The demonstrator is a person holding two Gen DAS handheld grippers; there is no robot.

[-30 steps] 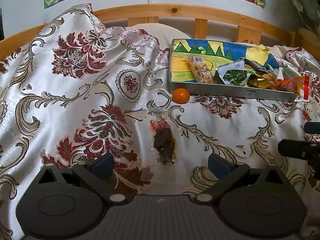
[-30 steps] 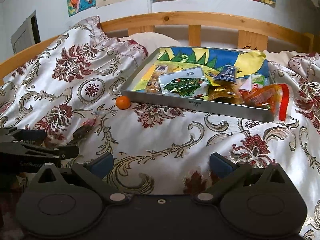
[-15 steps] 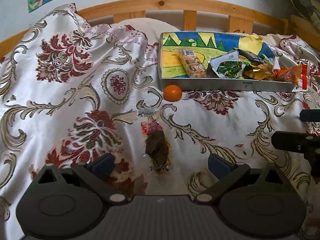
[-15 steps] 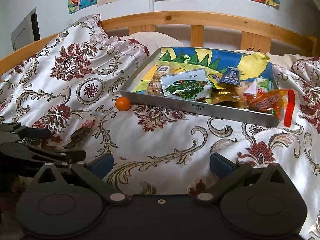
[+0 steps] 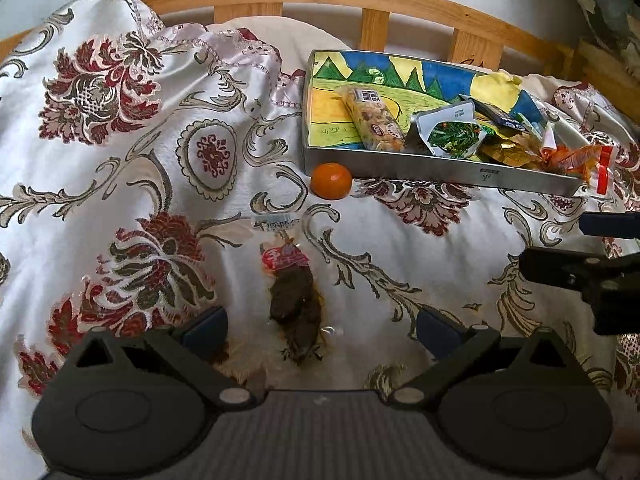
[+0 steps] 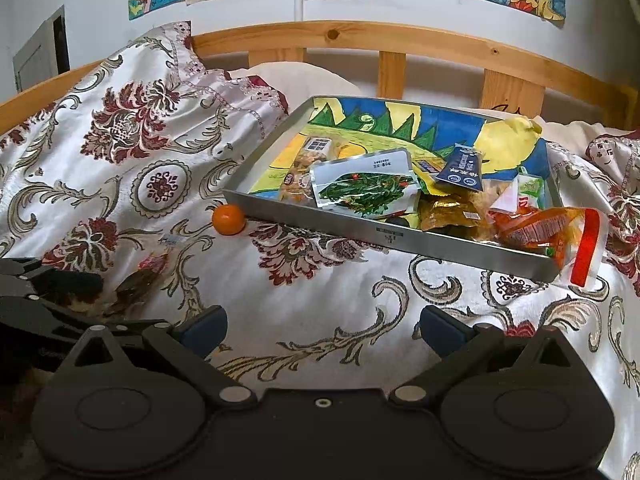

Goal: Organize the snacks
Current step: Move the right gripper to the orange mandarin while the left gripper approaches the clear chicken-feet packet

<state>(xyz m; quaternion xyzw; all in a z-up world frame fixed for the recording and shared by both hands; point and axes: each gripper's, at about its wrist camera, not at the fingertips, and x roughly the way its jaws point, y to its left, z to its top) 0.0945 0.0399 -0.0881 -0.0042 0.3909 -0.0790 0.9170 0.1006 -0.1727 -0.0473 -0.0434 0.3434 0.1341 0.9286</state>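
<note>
Left wrist view: we hold our left gripper (image 5: pixel 322 326) wide open and empty around a dark clear-wrapped snack packet (image 5: pixel 294 300) on the floral bedspread (image 5: pixel 120 168), our right gripper (image 6: pixel 322 326) equally open, empty.

Both grippers open, held low, side by side

The left gripper (image 5: pixel 322 330) has its two blue-padded fingers (image 5: pixel 206 326) spread wide apart, with nothing clamped between them; its black body fills the bottom of the left wrist view. The right gripper (image 6: pixel 322 330) is spread just as wide, its blue-padded fingers (image 6: pixel 440 328) holding nothing either. Each shows in the other's camera: the right gripper's dark finger (image 5: pixel 576 272) juts in from the right edge of the left wrist view, and the left gripper's black linkage (image 6: pixel 52 300) lies along the left edge of the right wrist view. The hands holding them cannot be seen.
</note>
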